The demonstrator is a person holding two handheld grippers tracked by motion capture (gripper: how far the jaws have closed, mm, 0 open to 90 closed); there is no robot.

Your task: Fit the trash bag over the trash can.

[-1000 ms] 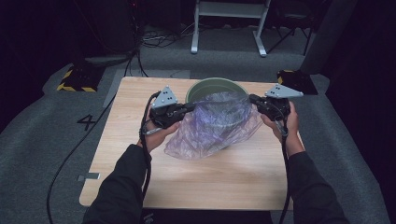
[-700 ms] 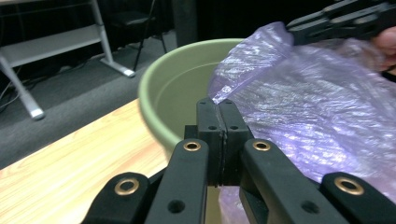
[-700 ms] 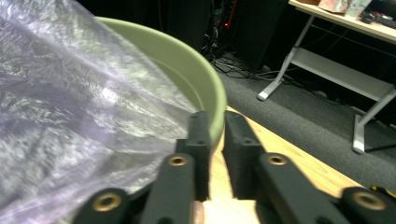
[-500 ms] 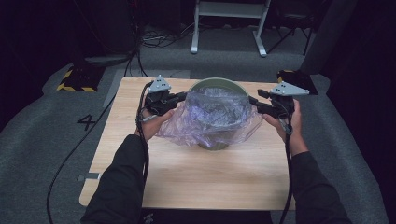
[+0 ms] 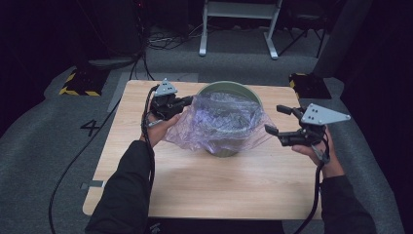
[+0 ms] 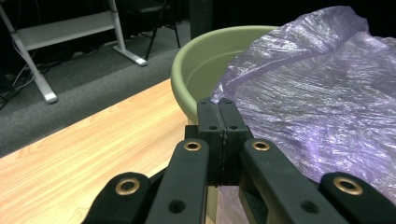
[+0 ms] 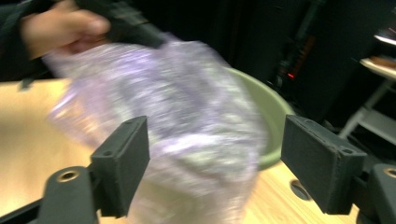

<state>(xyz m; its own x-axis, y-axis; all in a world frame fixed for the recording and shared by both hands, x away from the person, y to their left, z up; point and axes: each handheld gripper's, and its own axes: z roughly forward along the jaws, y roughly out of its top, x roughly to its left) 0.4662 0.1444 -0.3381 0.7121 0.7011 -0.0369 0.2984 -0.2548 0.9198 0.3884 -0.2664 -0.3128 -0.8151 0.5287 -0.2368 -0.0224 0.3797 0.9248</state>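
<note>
- The plastic bag [image 5: 219, 122] is thin, translucent and faintly purple, finely crinkled all over, and it lies draped across the mouth of the green bucket [image 5: 229, 90] and down its near wall.
- Its long axis runs roughly side to side across the counter [image 5: 214, 190]. Its left end is drawn out toward the left tongs [image 5: 187, 101], and its right end hangs loose past the bucket's right wall.
- In the left gripper view the film [image 6: 317, 102] rises from the pinch to a rumpled peak above the bucket rim [image 6: 187, 74].
- The bucket is round, smooth and matte, a dull sage green, and it stands upright just past the middle of the counter. Its far rim shows bare beyond the bag.
- The left tongs are closed tight on the bag's left edge, pads pressed flat together with the film caught at their tips, just beside the bucket's left wall.
- The right tongs [image 5: 281, 121] are spread wide and hold nothing. They sit near the bag's right end and point at it, though the film may or may not brush the nearer jaw.
- The right gripper view is motion-blurred. There the bag [image 7: 187, 130] is a pale mottled mass between the parted pads, with the bucket [image 7: 266, 121] behind it.
- The counter is light wood-grain board, rectangular with rounded corners.
</note>
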